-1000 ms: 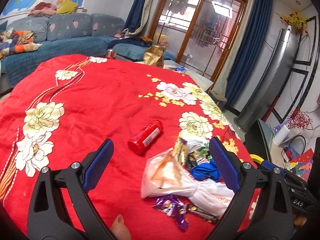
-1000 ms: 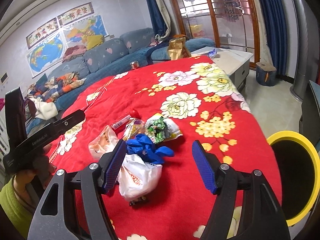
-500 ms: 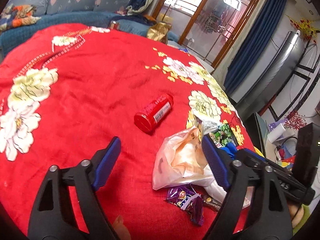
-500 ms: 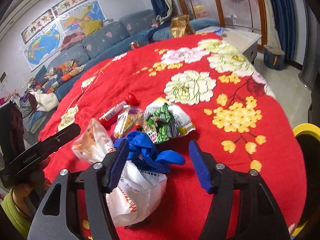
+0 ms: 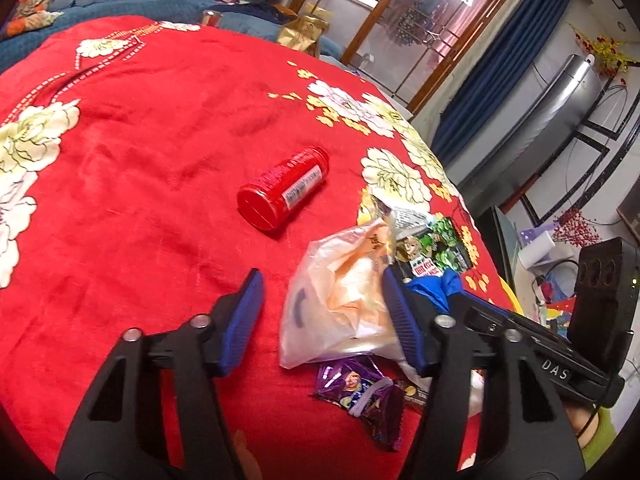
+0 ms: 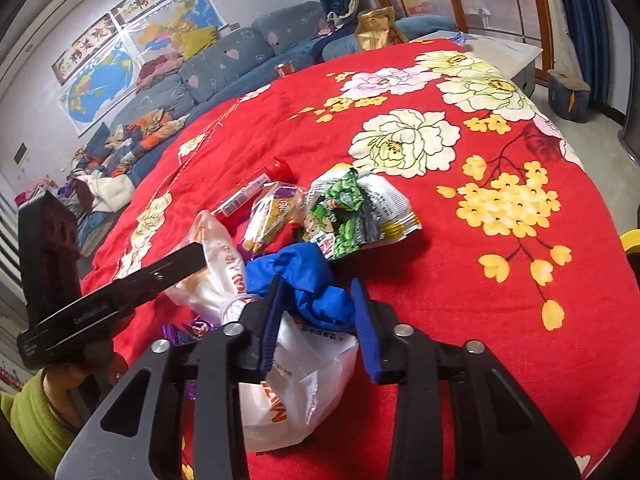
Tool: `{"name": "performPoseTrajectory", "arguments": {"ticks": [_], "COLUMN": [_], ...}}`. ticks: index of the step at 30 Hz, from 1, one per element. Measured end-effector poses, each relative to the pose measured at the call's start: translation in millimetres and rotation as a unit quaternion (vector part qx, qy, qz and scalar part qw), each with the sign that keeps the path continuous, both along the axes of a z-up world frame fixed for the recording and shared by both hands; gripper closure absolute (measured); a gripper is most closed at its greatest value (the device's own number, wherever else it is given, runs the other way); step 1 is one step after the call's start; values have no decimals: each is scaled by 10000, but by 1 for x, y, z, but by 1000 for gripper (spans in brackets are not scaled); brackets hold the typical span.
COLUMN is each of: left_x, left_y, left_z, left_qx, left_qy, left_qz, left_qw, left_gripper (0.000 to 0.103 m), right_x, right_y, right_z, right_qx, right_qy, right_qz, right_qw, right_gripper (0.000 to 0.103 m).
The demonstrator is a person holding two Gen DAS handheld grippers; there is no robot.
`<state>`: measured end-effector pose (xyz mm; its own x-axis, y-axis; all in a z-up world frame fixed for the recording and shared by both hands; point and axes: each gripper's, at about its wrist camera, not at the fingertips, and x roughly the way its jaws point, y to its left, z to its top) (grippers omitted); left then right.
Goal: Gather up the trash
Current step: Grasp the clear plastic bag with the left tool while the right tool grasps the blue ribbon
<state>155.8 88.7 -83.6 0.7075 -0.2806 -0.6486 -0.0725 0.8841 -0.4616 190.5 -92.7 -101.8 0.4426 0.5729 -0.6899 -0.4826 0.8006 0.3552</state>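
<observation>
A pile of trash lies on the red flowered tablecloth. In the left wrist view my left gripper is open, its jaws on either side of a clear orange-tinted plastic bag. A red bottle lies beyond it and a purple wrapper lies below the bag. In the right wrist view my right gripper has narrowed around a crumpled blue glove that rests on a white plastic bag. A green snack packet and a yellow wrapper lie just beyond.
A yellow-rimmed bin stands at the table's right edge. A sofa with clothes runs along the far side. A gold bag and a can stand past the table. A grey tower unit stands at right.
Both grippers moved down and in toward the pile. The right gripper's jaws have closed from wide open to a narrow gap around the blue glove. The left gripper's jaws narrowed a little around the orange-tinted bag.
</observation>
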Motion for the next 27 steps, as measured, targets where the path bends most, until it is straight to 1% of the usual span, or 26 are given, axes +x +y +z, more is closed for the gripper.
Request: {"name": "performPoseTrajectory", "arguments": {"ticks": [1,2,3,6,11,21,27], "left_x": [0,0,0,-3,-10,-19,-25], "left_y": [-1,-2,-3,-6,-10,-17,-30], "left_z": [0,1,2,7,19,48,62], "left_qx": [-18,-22,1,97,246,344,399], "left_qy": [-5,-8,-15,-71,-288,-667,-852], "left_qz": [-31,-66,-82,-90,-105,-158,-332], "left_qw": [10000,10000,10000,9999,9992,9971,9950], "left_gripper": [60,66,68,72,76,76,76], "right_x": [0,-1,-2,-5,-11,-21,-22], "right_y": [1,1,2,4,3,-12,-28], "right_z": [0,0,1,4,11,35,45], "right_qx": [7,14,19,4,39,304,433], "right_qy": [3,5,2,-26,-101,-360,-441], "right_qz": [17,47,81,137,174,31,-161], "right_qw": [10000,10000,10000,9999,9998,9989,9980], "right_gripper": [78,82,85,92,97,98,98]}}
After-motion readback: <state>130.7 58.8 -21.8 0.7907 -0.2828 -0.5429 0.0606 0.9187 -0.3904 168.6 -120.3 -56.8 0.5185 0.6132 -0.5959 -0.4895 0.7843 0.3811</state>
